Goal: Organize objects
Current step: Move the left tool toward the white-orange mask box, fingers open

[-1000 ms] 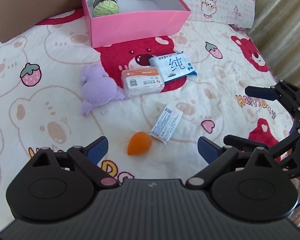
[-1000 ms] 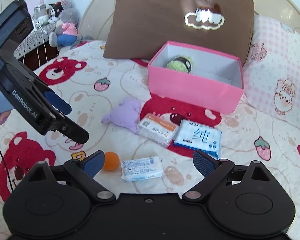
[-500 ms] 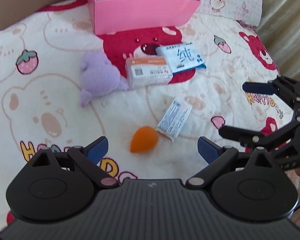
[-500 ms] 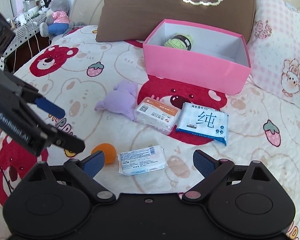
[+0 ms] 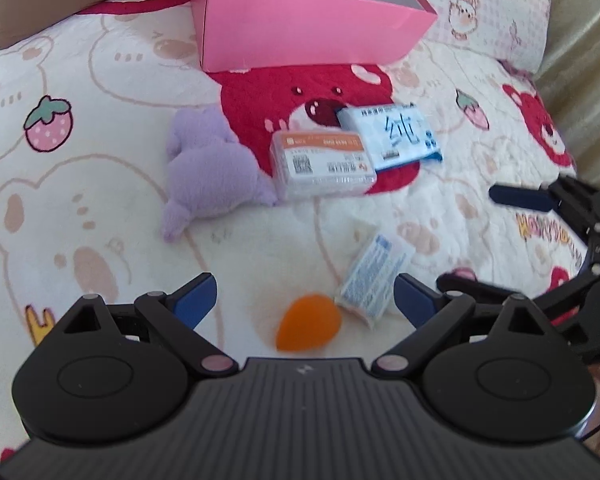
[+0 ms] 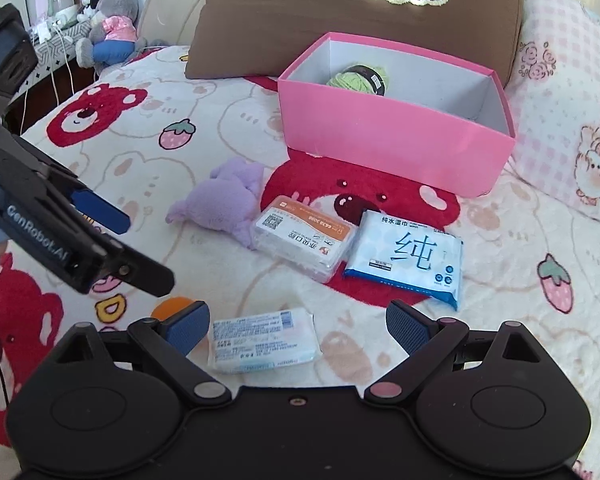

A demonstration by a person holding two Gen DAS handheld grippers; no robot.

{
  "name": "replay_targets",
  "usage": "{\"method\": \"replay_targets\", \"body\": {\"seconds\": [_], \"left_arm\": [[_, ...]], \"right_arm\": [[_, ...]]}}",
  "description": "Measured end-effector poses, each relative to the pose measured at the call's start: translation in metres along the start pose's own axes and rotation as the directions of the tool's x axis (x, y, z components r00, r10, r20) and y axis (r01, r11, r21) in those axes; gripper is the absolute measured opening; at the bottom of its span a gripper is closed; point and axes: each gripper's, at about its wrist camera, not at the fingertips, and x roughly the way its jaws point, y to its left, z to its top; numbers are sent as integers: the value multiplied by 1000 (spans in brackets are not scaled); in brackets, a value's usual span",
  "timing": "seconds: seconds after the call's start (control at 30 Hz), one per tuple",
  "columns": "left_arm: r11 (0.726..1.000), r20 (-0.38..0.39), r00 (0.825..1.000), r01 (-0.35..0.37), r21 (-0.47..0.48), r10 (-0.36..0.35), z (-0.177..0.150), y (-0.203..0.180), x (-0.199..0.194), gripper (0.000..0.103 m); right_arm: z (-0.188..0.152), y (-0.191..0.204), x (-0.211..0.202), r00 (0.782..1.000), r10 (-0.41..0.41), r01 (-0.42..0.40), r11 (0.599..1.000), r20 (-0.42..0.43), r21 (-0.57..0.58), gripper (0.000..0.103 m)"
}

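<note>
Both spread wide, nothing held: left gripper [image 5: 304, 296] low over orange sponge [image 5: 308, 328], lined up to straddle it; right gripper [image 6: 296, 320] framing small tissue pack [image 6: 262, 340]. Pink box [image 6: 392, 148] beyond, holding only yarn ball [image 6: 358, 80], likely the drop-off.

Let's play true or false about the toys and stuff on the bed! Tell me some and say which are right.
1. The yarn ball is inside the pink box. True.
2. The orange sponge is inside the pink box. False: it lies on the blanket, beside the small tissue pack.
3. The left tongs are open. True.
4. The right tongs are squeezing the purple plush. False: they are open and hold nothing.
5. The blue wipes pack lies next to the clear floss box. True.
</note>
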Motion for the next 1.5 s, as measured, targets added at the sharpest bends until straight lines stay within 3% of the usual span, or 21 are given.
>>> {"method": "replay_targets", "body": {"seconds": [0.2, 0.43, 0.57, 0.73, 0.8, 0.87, 0.93, 1.03, 1.13, 1.2, 1.5], "left_arm": [[998, 40, 998, 48, -38, -47, 18, 5, 21, 88], [996, 77, 995, 70, -52, -66, 36, 10, 42, 71], [987, 136, 983, 134, -88, -121, 43, 19, 51, 69], [984, 125, 985, 136, -118, -121, 50, 25, 62, 65], [983, 124, 987, 123, -137, -106, 52, 29, 66, 59], [990, 114, 992, 64, -124, -50, 54, 29, 70, 46], [992, 117, 992, 53, -114, -40, 56, 28, 72, 45], [988, 111, 993, 62, -138, -47, 59, 29, 77, 45], [980, 91, 994, 82, -182, -66, 59, 36, 86, 40], [962, 77, 991, 123, -242, -108, 58, 42, 90, 41], [963, 38, 996, 84, -255, -77, 63, 31, 97, 46]], "right_arm": [[1, -7, 14, 997, 44, -47, 998, 56, 51, 96], [6, -8, 39, 996, 49, -54, 996, 78, 70, 91], [8, -11, 53, 993, 88, -96, 990, 83, 101, 90], [12, -23, 75, 990, 138, -143, 965, 37, 218, 84], [14, -29, 82, 989, 146, -143, 954, 8, 264, 83], [14, -33, 83, 989, 147, -145, 949, 13, 279, 83], [15, -35, 83, 990, 139, -137, 949, 14, 283, 81], [16, -38, 86, 987, 157, -159, 945, 27, 284, 67], [16, -41, 93, 989, 145, -148, 940, 34, 309, 64], [16, -44, 96, 989, 147, -150, 930, 35, 335, 64], [16, -48, 114, 988, 151, -147, 912, 21, 384, 69]]}}
